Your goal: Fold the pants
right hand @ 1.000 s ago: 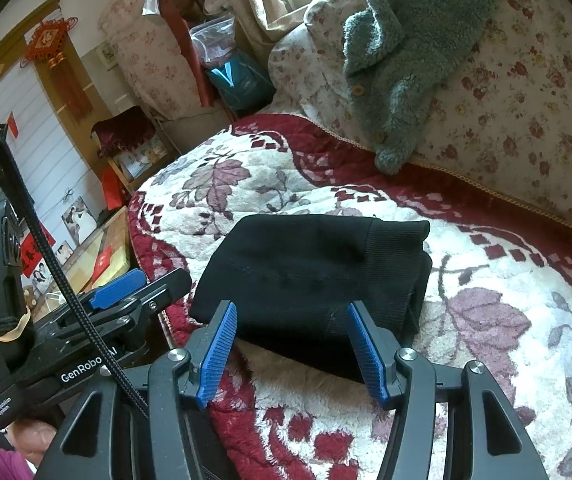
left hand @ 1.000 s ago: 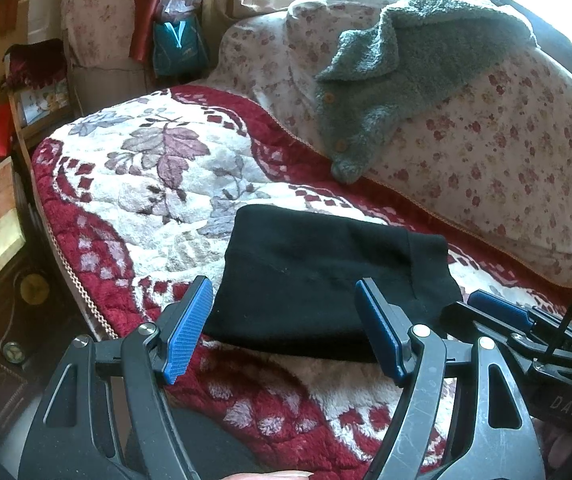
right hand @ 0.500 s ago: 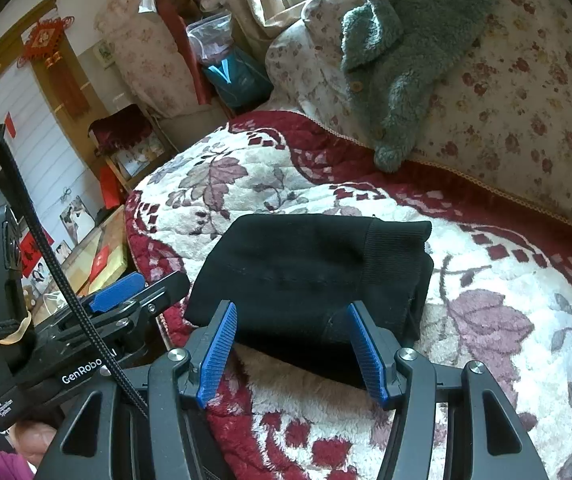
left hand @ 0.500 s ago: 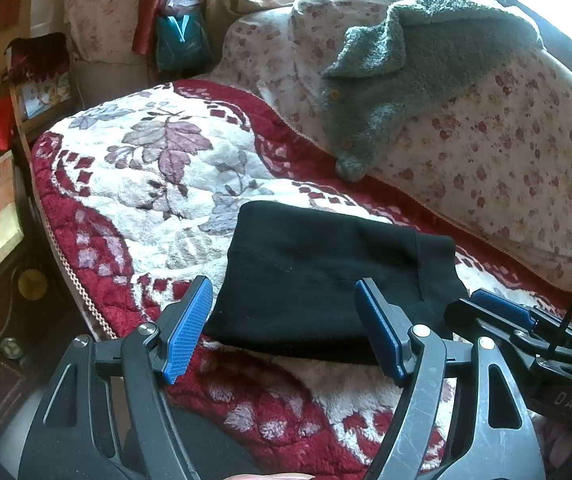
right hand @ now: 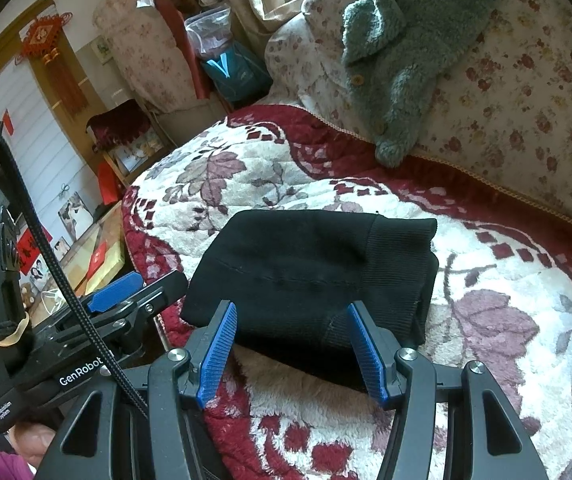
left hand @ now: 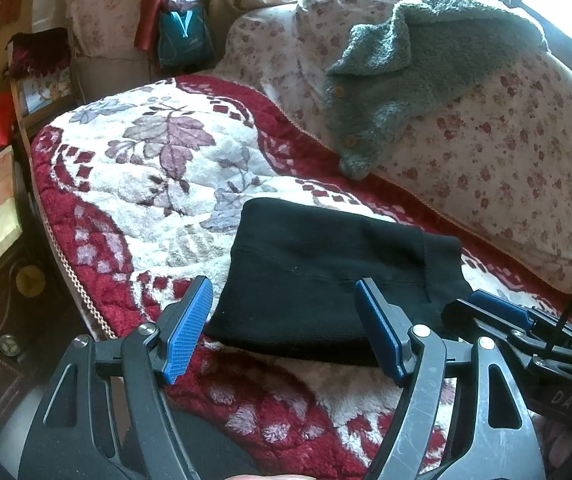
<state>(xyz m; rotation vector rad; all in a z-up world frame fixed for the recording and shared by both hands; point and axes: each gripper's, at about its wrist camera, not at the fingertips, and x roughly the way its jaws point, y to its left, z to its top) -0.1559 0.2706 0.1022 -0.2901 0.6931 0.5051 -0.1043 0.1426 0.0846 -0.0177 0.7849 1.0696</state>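
The black pants (left hand: 325,276) lie folded into a compact rectangle on the red and white floral blanket (left hand: 158,184), with a ribbed cuff at the right end; they also show in the right wrist view (right hand: 309,272). My left gripper (left hand: 286,332) is open and empty, just short of the pants' near edge. My right gripper (right hand: 293,348) is open and empty, its blue pads (right hand: 218,352) straddling the near edge of the pants without gripping. Each gripper shows in the other's view: the right one (left hand: 501,312) and the left one (right hand: 126,288).
A grey-green fleece jacket (left hand: 413,80) drapes over the floral sofa back (left hand: 505,168) behind the pants. The blanket's left edge (left hand: 70,276) drops to dark furniture. Bags and a small shelf (left hand: 42,80) stand at the far left.
Both grippers have drifted slightly, so the pants sit a little lower and closer in the views. The pants have not moved and both grippers stay open.
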